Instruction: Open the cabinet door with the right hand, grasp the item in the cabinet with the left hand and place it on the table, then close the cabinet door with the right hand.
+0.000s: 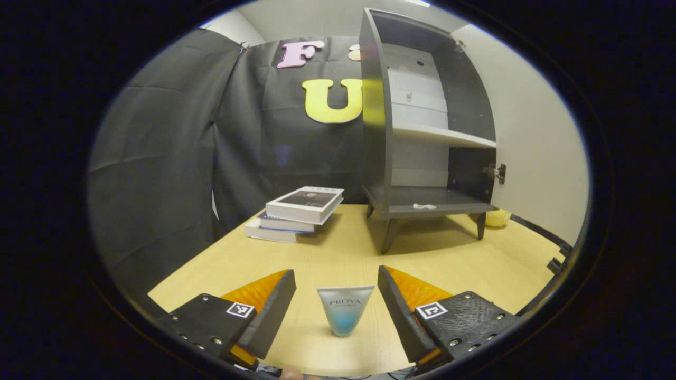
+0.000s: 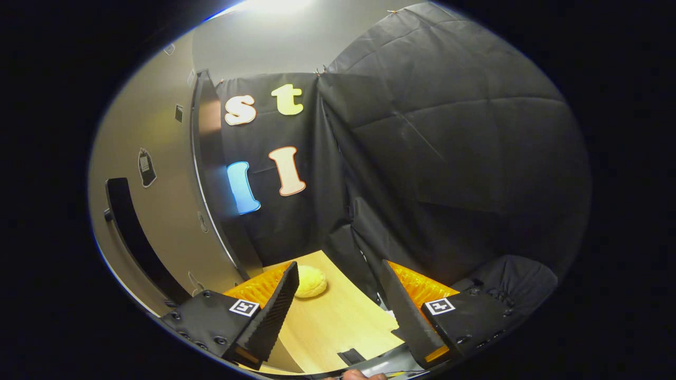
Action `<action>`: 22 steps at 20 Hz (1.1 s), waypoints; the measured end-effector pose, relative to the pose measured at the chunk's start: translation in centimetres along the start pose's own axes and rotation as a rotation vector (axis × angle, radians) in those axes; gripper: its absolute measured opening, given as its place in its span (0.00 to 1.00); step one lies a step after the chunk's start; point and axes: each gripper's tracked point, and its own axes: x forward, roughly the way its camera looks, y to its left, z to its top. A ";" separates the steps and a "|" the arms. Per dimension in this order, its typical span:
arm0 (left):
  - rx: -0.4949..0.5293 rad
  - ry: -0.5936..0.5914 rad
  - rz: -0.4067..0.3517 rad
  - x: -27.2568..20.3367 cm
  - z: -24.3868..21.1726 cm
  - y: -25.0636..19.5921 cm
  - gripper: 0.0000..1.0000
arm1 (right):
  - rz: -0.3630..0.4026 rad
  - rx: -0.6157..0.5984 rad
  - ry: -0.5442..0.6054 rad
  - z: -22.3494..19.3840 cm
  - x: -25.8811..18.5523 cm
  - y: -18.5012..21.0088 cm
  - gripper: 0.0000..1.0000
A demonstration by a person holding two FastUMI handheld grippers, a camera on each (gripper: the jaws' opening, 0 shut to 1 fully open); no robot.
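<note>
Left gripper point(image 1: 336, 295) gapes around tapered, glossy tube point(image 1: 344, 310) upright on woodgrain table point(image 1: 338, 248).

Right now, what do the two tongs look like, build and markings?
Both match. The left tongs have two wedge-shaped fingers with ridged inner faces, each on a dark block fixed with screws and carrying a small square black-and-white marker. The right tongs have the same wedge fingers, screwed blocks and square markers. No cables or sleeves visible.

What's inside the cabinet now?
The cabinet stands open. Its shelves look bare except for a small white scrap on the bottom one. The top corner is too dark to see.
</note>
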 end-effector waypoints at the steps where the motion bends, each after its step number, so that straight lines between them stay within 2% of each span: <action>1: -0.004 -0.015 0.002 -0.9 1.8 0.0 0.95 | -0.017 -0.005 -0.008 0.0 -0.1 -0.7 0.98; 3: 0.001 -0.049 0.001 -3.0 6.1 -0.1 0.95 | -0.034 0.014 -0.035 0.6 -0.6 -1.7 0.98; 4: 0.008 -0.069 0.007 -3.9 8.5 0.0 0.92 | -0.040 0.020 -0.051 0.9 -0.9 -2.1 0.98; 5: 0.005 -0.089 0.007 -4.7 11.0 -0.1 0.95 | -0.050 0.014 -0.061 0.8 -1.2 -2.5 0.98; 7: -0.029 -0.114 -0.021 -5.8 15.2 -1.3 0.92 | -0.079 -0.028 -0.077 0.9 -1.8 -3.4 0.98; 9: -0.051 -0.130 -0.043 -6.6 19.0 -2.0 0.95 | -0.093 -0.057 -0.095 1.0 -2.4 -3.9 0.98; 10: -0.052 -0.130 -0.049 -6.7 20.8 -2.4 0.95 | -0.086 -0.057 -0.105 1.2 -2.3 -3.7 0.92; 11: -0.048 -0.143 -0.041 -6.9 22.8 -2.5 0.95 | -0.070 -0.057 -0.114 1.2 -1.9 -3.3 0.92; 12: -0.053 -0.129 -0.007 -7.3 24.2 -2.1 0.95 | -0.058 -0.063 -0.120 1.4 -1.3 -3.1 0.98; 13: -0.068 -0.123 0.014 -7.6 25.6 -2.2 0.91 | -0.062 -0.067 -0.128 1.5 -0.3 -3.7 0.98; 14: -0.090 -0.112 0.040 -7.8 26.8 -2.2 0.92 | -0.067 -0.058 -0.127 1.9 0.7 -4.4 0.98; 15: -0.126 -0.111 0.053 -8.0 28.2 -2.3 0.92 | -0.055 -0.036 -0.117 2.1 1.3 -4.3 0.92; 16: -0.171 -0.099 0.055 -8.2 29.0 -2.8 0.92 | -0.026 -0.004 -0.123 2.7 1.4 -3.8 0.93; 17: -0.214 -0.102 0.037 -8.1 30.0 -3.6 0.92 | 0.007 0.017 -0.138 3.6 1.4 -3.2 0.98; 18: -0.244 -0.119 0.020 -8.2 31.1 -4.2 0.95 | 0.019 0.018 -0.154 4.3 1.4 -3.2 0.98; 20: -0.231 -0.124 0.044 -8.2 32.6 -4.1 0.91 | 0.038 0.007 -0.167 5.0 1.6 -3.6 0.98; 22: -0.177 -0.133 0.085 -8.1 33.6 -3.7 0.91 | 0.112 0.029 -0.158 5.9 1.4 -1.9 1.00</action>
